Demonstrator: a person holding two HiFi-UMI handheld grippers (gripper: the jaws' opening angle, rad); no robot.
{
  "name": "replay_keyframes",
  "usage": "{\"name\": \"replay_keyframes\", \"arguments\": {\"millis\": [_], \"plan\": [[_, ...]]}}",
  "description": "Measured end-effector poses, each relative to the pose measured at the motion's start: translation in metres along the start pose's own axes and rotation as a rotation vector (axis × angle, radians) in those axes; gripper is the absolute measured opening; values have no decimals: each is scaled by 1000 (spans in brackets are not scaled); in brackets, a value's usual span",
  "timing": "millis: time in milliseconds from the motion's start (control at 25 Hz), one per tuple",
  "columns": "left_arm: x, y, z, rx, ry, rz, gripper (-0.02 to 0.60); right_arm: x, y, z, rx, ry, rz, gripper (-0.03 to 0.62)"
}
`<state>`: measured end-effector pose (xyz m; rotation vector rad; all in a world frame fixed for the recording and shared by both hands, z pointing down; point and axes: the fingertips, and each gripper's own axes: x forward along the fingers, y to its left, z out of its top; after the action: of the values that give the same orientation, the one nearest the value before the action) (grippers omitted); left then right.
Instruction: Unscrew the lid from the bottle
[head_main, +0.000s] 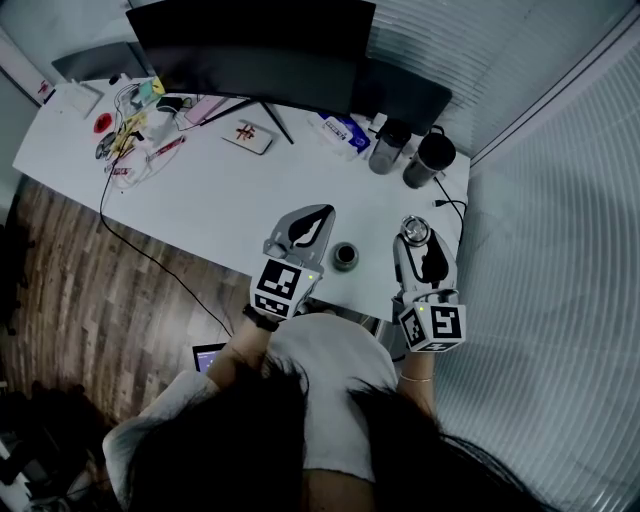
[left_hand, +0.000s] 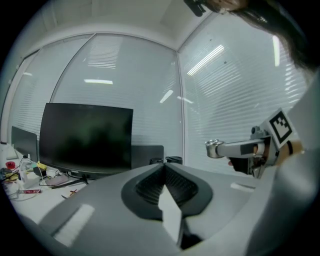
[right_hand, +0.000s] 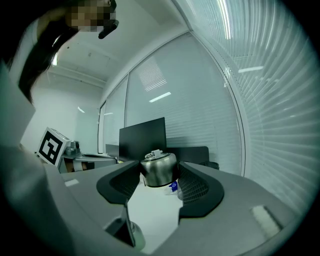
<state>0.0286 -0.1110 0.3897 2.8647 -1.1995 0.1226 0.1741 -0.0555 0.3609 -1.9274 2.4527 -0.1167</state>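
1. Right gripper (right_hand: 160, 175) is clamped on a small silver bottle (right_hand: 160, 166). Its two pads press the rounded metal body from either side, and the bottle's long axis stands roughly upright.
2. The bottle is held just above the near right corner of the bench (head_main: 220, 200), in front of the person.
3. A dark round piece (head_main: 345, 257) sits on the bench between the two grippers. I judge it to be the lid, but the views do not settle whether the bottle's mouth is bare or capped.
4. Left gripper (left_hand: 164, 167) has its jaws closed together with nothing between them. The bottle lies off to its right, and the dark piece is nearer, just beside its tip.
5. Both grippers point away from the person, roughly level at the bench's near edge. The left one angles slightly toward the right one.
6. Any next turn or pick depends on the left gripper opening first, since the right one is taken up with steadying the bottle.
7. Farther back stand a monitor (head_main: 250, 50) and two dark cups (head_main: 430, 158), well apart from the work.
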Motion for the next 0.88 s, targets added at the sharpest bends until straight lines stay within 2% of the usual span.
{"name": "replay_keyframes", "arguments": {"millis": [440,880], "plan": [[-9,5,12,7,-27,-1,58,-1,6,-6,32,17,11,241],[-13,8,6,13,-32,5,58,-4,10,-10,28,24,15,241]]}}
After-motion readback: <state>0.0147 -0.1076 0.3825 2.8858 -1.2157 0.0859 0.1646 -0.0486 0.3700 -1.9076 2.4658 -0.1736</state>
